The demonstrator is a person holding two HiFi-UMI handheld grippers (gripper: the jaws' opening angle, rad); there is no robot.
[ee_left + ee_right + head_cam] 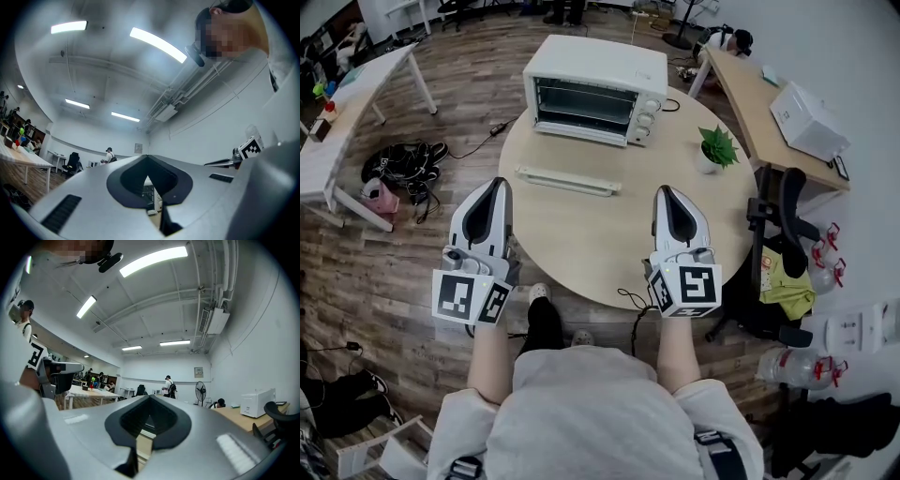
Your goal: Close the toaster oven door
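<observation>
1. Closest to the person, the left gripper [499, 184] and the right gripper [664, 193] hang at the near edge of the round surface [581, 239]. Both have their jaws pressed together, with nothing between them.
2. Just ahead of their tips lies a long white bar [567, 181]. I take it for the handle edge of the dropped oven door, though the glass behind it is hard to make out. It lies between the two grippers, nearer the left one and touching neither.
3. The risk here is that a closed tip slid under that bar slips off its smooth edge, and the door drops back down with a bang.
4. Beyond the bar stands the toaster oven [595, 75], its mouth open towards the person, at the far side of the surface. A push straight forward, instead of a swing upward, could shove the light oven back towards the far rim.
5. A potted plant [716, 150] stands to the right of the oven. A wide sweep of the right gripper might knock it over.
</observation>
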